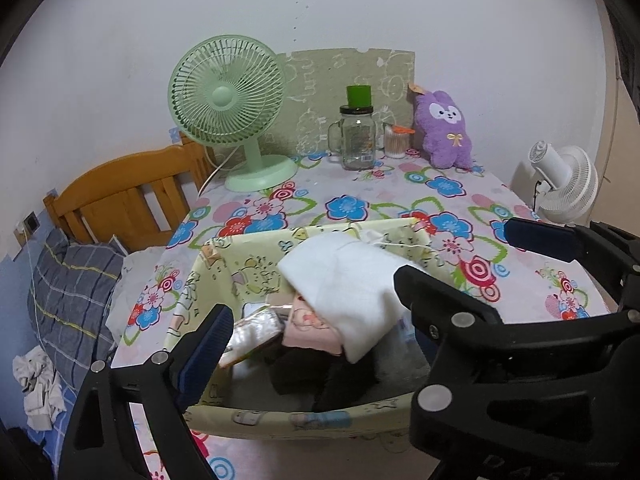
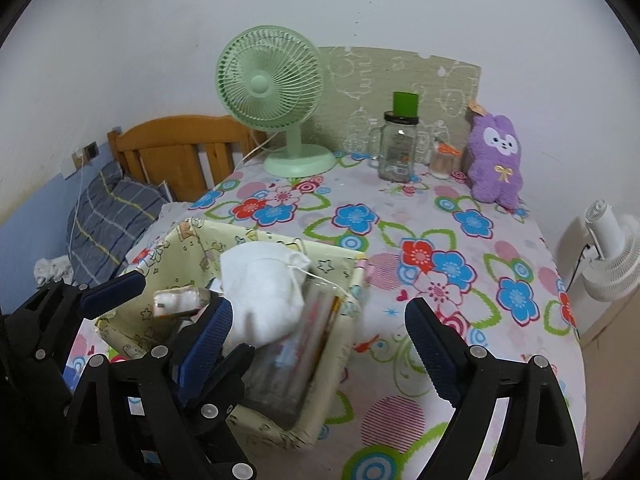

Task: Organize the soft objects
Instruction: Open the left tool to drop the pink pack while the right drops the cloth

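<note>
A cream cartoon-print fabric basket (image 1: 224, 264) (image 2: 192, 248) stands on the flowered tablecloth. A white soft cloth pouch (image 1: 344, 280) (image 2: 264, 292) lies on top of its contents. Under it are a pink item (image 1: 312, 324), a dark item (image 1: 320, 376), a tissue packet (image 1: 256, 332) (image 2: 178, 300) and a clear pencil case (image 2: 304, 340). My left gripper (image 1: 316, 320) hangs open over the basket, holding nothing. My right gripper (image 2: 320, 312) is open beside it, over the basket's right edge, also with nothing in it. A purple plush rabbit (image 1: 444, 132) (image 2: 496, 156) leans against the wall at the back right.
At the back of the table stand a green fan (image 1: 228, 100), a glass jar mug with a green cap (image 1: 357, 140) and a cotton-swab jar (image 1: 396, 142). A white fan (image 1: 568, 184) sits off the right edge. A wooden headboard (image 1: 120, 200) and a checked pillow (image 1: 68, 300) are on the left.
</note>
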A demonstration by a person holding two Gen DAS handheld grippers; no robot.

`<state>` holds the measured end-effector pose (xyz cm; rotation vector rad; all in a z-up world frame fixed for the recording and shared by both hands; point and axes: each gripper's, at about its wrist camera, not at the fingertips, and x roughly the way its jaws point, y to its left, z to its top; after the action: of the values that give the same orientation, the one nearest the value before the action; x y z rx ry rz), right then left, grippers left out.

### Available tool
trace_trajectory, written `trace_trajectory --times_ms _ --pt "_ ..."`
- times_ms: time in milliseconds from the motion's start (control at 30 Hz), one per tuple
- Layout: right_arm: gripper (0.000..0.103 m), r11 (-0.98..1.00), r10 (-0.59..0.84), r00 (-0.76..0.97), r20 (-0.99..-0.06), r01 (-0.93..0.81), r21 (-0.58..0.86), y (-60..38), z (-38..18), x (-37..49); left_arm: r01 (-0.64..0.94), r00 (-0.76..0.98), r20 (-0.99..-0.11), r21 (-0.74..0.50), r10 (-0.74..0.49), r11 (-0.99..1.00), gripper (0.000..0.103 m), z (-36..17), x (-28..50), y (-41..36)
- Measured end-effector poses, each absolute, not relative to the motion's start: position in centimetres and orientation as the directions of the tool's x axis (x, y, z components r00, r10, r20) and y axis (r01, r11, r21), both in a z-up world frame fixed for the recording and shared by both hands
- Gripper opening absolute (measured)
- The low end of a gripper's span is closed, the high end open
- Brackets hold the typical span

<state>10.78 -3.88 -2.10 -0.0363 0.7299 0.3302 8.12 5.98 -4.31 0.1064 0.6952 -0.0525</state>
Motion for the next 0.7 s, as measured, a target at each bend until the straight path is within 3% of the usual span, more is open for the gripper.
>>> trace_trajectory --times_ms 700 --pt "0.091 0.986 0.169 0.754 -0.635 -0.125 0.114 -13.1 -1.8 8.3 0.134 0.783 -0.617 0.05 -0.075 0.99 0.095 -2.8 6.6 0.9"
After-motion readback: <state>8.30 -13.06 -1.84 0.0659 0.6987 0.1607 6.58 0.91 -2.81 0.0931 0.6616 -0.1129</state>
